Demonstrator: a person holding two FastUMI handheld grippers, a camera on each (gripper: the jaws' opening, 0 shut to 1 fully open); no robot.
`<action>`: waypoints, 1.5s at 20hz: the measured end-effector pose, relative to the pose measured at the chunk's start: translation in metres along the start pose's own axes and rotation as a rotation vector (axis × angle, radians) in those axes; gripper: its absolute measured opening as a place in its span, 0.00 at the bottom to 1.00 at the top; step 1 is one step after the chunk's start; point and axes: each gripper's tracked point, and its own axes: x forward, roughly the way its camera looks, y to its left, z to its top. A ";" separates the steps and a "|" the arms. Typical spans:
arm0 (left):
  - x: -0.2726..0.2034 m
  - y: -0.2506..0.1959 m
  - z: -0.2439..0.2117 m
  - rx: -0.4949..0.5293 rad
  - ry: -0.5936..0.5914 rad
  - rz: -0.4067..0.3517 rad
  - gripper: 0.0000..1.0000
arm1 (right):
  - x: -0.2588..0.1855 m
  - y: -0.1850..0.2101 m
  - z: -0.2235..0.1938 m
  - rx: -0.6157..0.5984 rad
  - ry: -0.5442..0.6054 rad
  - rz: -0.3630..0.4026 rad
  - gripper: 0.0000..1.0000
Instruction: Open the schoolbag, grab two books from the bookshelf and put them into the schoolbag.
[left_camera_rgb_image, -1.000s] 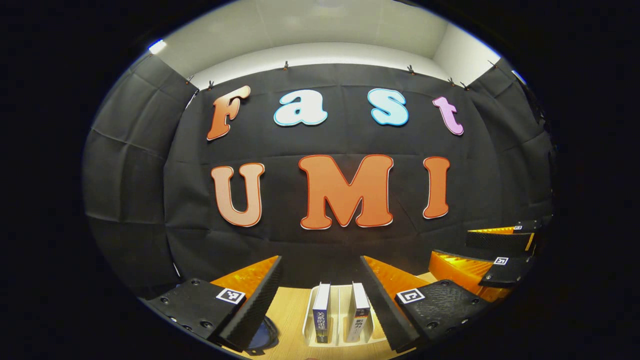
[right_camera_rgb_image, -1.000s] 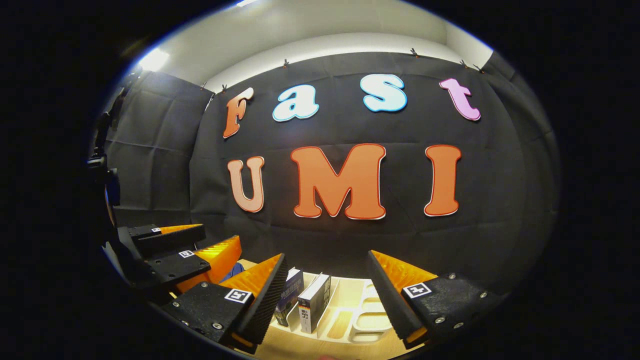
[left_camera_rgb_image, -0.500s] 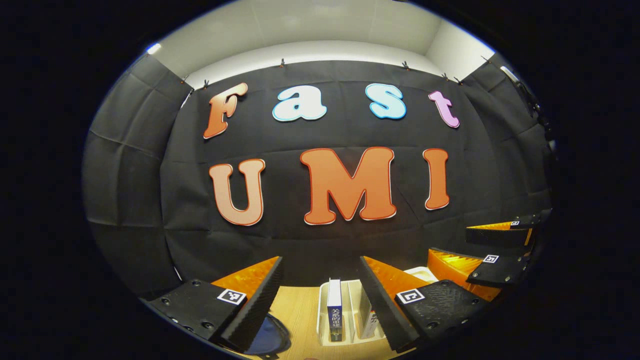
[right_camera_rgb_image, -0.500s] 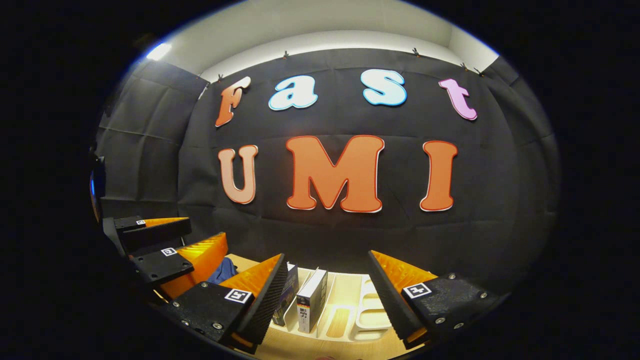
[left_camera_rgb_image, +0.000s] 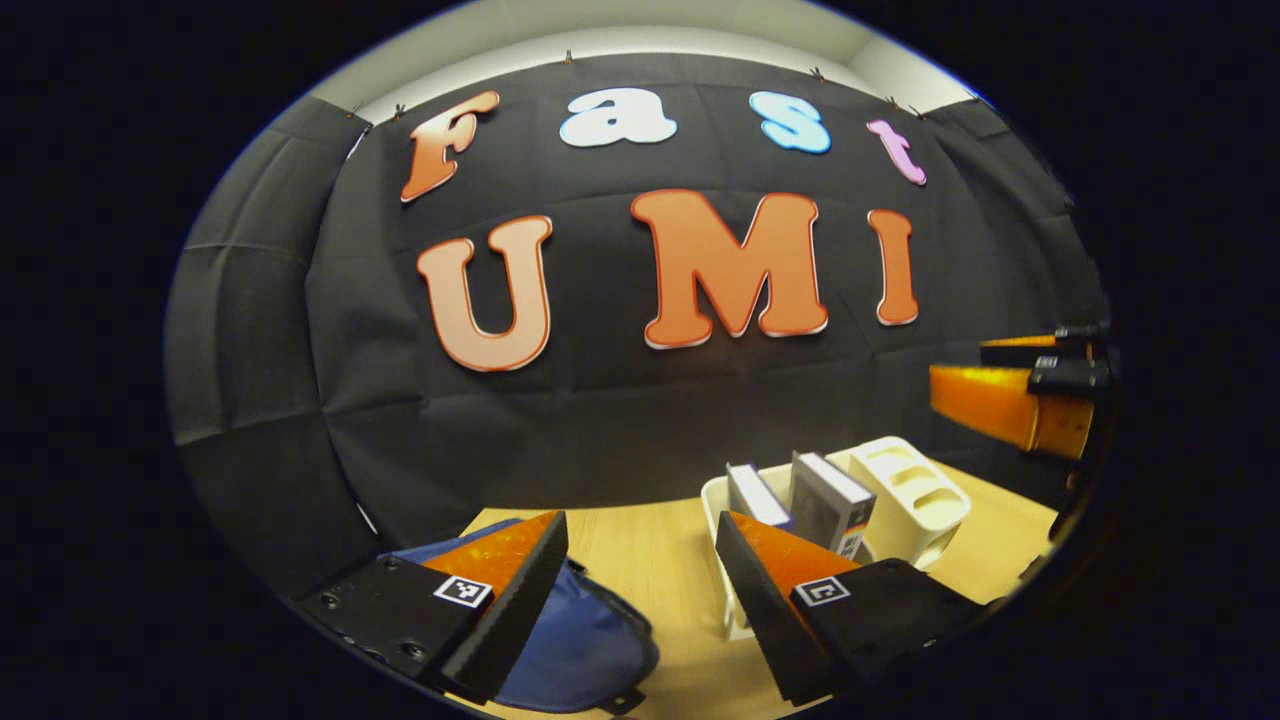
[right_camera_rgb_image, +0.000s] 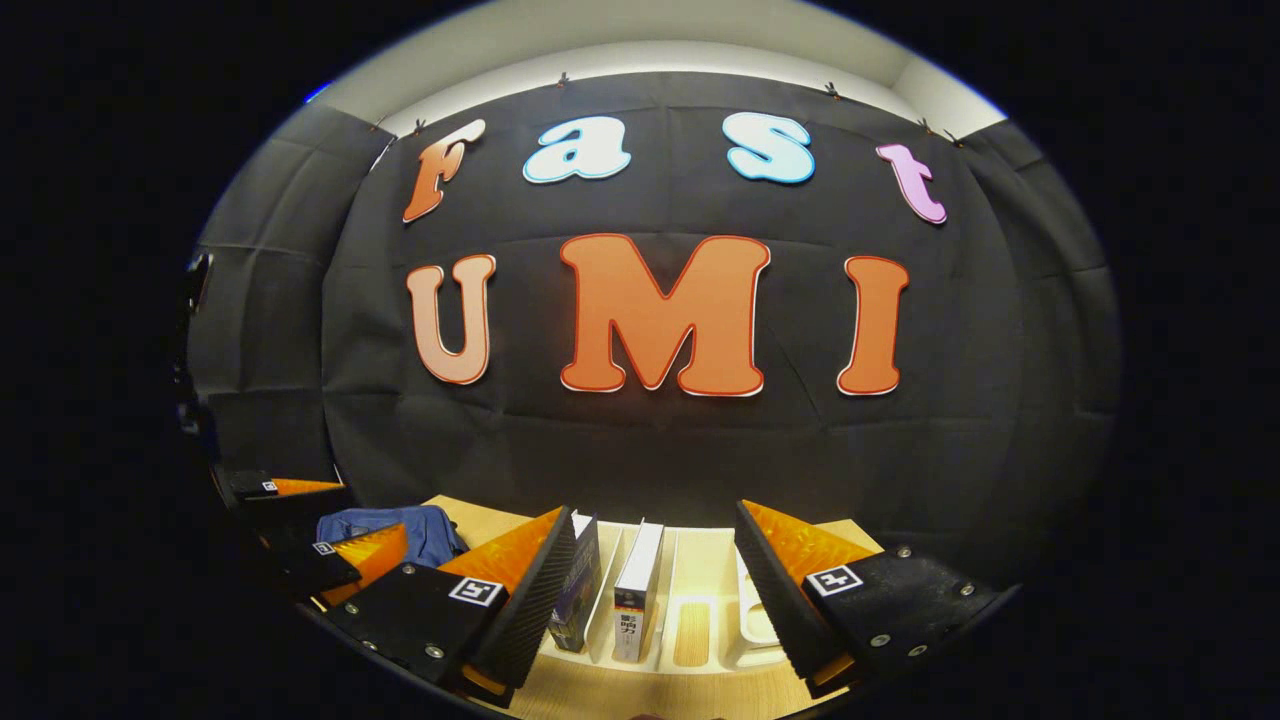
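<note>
At the left of the bench (left_camera_rgb_image: 640, 545), your left tool (left_camera_rgb_image: 640, 590) has swung toward the blue schoolbag (left_camera_rgb_image: 585, 640); a second ago it faced the books. Its jaws gape wide and hold nothing, and the bag, which looks closed, lies under its left finger, so I judge opening it comes next. Just right of the bag stands the white bookshelf (left_camera_rgb_image: 915, 495), with two books (left_camera_rgb_image: 825, 500) upright in its left slots. Your right tool (right_camera_rgb_image: 650, 600) still hovers before that shelf, jaws wide and empty, the books between its fingers. Nothing stands between bag and shelf.
</note>
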 end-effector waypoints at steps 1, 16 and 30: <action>0.003 0.005 -0.014 0.013 0.036 0.001 0.94 | 0.001 0.002 -0.002 -0.003 0.008 0.001 0.94; 0.010 0.018 -0.220 0.266 0.482 -0.112 0.99 | 0.008 -0.019 -0.006 -0.043 0.033 -0.082 0.94; -0.001 0.040 -0.286 0.443 0.649 -0.031 0.95 | 0.017 -0.023 -0.019 -0.078 0.071 -0.101 0.94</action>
